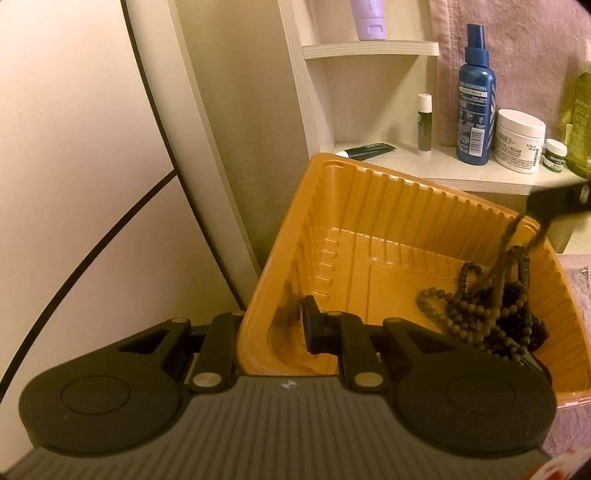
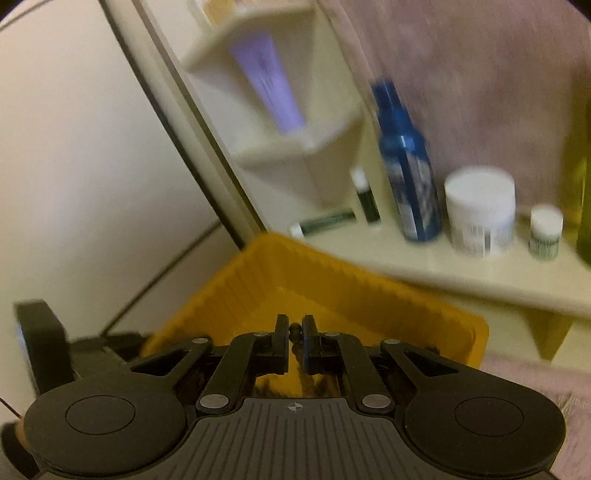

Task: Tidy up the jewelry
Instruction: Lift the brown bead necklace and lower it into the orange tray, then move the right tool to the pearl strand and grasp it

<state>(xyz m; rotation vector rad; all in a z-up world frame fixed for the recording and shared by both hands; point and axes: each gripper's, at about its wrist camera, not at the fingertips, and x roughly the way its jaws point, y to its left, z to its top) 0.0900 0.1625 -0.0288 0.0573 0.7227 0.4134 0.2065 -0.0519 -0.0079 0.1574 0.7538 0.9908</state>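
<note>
An orange plastic tray is tilted up in the left wrist view. My left gripper is shut on the tray's near left wall, one finger inside and one outside. Dark bead necklaces lie heaped in the tray's right corner. A blurred strand rises from the heap to my right gripper at the right edge. In the right wrist view my right gripper is shut on a dark bead strand above the orange tray. The left gripper's body shows at the lower left.
A white corner shelf behind the tray holds a blue spray bottle, a white cream jar, a small jar, a lip balm stick, a lying tube and a yellow-green bottle. A purple tube stands higher up. Pink cloth lies right.
</note>
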